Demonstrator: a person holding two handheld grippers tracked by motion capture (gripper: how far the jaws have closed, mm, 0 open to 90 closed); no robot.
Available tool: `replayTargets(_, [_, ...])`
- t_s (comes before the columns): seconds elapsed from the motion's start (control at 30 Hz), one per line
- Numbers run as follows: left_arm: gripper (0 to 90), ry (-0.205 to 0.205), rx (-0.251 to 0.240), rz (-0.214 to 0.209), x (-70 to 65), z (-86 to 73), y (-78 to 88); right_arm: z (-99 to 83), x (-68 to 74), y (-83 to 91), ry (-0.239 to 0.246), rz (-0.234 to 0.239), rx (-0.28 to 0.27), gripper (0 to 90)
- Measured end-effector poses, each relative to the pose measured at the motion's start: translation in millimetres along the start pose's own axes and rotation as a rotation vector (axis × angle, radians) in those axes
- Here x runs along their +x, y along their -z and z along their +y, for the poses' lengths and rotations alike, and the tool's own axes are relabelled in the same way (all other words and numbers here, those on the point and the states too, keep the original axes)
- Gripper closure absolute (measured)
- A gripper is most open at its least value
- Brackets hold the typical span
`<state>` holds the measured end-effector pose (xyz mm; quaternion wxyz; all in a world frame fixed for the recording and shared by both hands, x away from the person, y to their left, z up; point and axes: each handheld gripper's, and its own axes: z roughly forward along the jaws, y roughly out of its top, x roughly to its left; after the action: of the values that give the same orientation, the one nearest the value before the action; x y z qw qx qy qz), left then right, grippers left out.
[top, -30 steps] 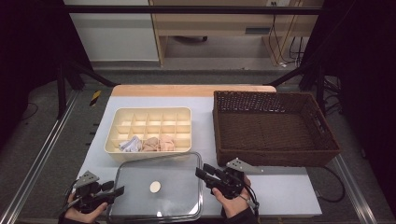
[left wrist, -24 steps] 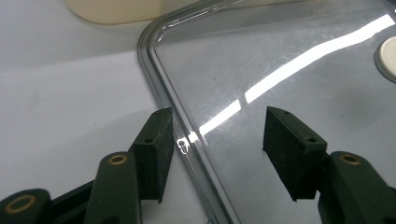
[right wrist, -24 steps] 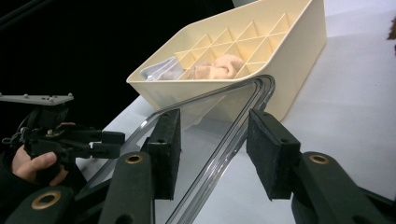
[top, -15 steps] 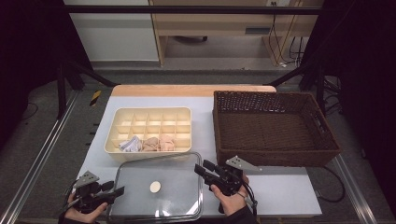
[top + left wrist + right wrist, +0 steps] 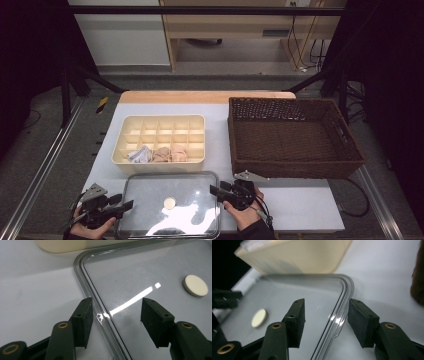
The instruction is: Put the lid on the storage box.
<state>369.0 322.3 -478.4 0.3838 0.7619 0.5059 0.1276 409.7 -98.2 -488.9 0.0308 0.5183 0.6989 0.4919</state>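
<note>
A clear rectangular lid (image 5: 150, 195) with a round cream knob (image 5: 170, 203) lies flat on the white table in front of me. My left gripper (image 5: 127, 204) is at its left edge. In the left gripper view the jaws (image 5: 116, 312) stand open astride the lid's rim (image 5: 100, 307), with the knob (image 5: 195, 285) further in. My right gripper (image 5: 214, 190) is at the lid's right edge. Its jaws (image 5: 325, 312) have just been opening and straddle the rim (image 5: 340, 312) without pressing on it.
Just behind the lid sits a cream divided tray (image 5: 160, 132) with rolled cloth pieces (image 5: 157, 154) in its front row. A dark wicker basket (image 5: 295, 135) stands to the right, near my right hand. The table's front edge runs close under both hands.
My right gripper has sunk a little toward the table at the lid's right edge and its jaws have spread. The left gripper and the lid have stayed put.
</note>
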Motion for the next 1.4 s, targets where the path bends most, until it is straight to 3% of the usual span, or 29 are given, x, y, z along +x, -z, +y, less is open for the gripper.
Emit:
replayTargets(0.1, [42.9,-0.004,0.0,0.004,-0.1,0.0,0.0,-2.3,-1.3,-2.9,0.012,-0.005,0.011,48.3])
replayTargets(0.3, [42.4,-0.015,0.002,0.008,-1.1,0.2,-0.4,-4.9,-2.4,3.3,0.008,0.034,0.05,47.8])
replayTargets(0.5, [41.9,-0.013,0.003,0.008,-1.1,0.3,-0.4,-3.7,-4.6,4.1,-0.033,0.047,0.052,50.1])
replayTargets(0.7, [41.7,-0.009,0.002,0.002,-0.1,0.2,-0.2,4.0,1.4,16.6,-0.041,0.092,-0.017,50.5])
replayTargets(0.9, [40.0,0.001,-0.002,-0.015,1.5,0.0,0.1,8.6,8.4,23.7,-0.031,0.136,-0.149,50.8])
replayTargets(1.1, [39.3,0.008,-0.002,-0.024,2.4,-0.1,0.3,7.4,6.8,19.6,-0.037,0.133,-0.189,50.3])
replayTargets(1.27, [39.0,0.011,-0.005,-0.028,2.7,-0.3,0.5,9.1,5.7,13.4,-0.043,0.121,-0.177,50.9])
replayTargets(1.37, [39.0,0.003,-0.002,-0.03,2.0,-0.1,0.1,7.9,8.9,6.5,-0.061,0.18,-0.115,58.1])
replayTargets(1.4, [38.9,0.002,-0.002,-0.021,1.6,-0.1,0.1,6.1,12.8,2.4,-0.034,0.178,-0.089,59.0])
